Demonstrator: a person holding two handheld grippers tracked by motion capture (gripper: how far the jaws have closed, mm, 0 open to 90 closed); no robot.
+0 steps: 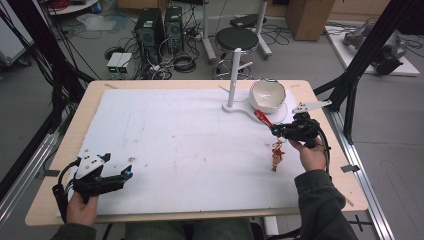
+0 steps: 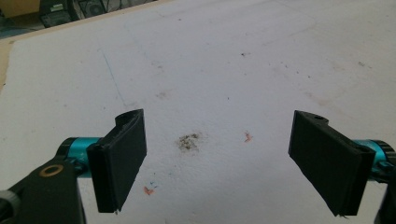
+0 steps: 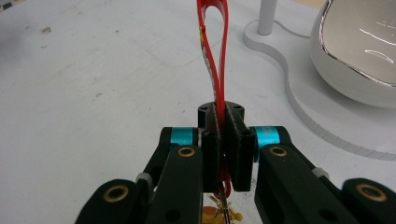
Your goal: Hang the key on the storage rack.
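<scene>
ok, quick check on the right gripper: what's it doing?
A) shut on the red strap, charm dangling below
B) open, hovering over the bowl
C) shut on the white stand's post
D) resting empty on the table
A: in the right gripper view the right gripper has its jaws pressed together on the red strap, and the high view shows the charm hanging beneath it, short of the white stand.

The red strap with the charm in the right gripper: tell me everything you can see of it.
The red strap is a narrow, glossy band that looks like ribbon or plastic, folded into a loop that pokes out ahead of the right gripper, whose jaws are shut on it. In the high view the loop end points toward the white bowl. A small orange-and-red charm hangs below the gripper, its lower end at the white mat; its figure is too small to tell.
</scene>
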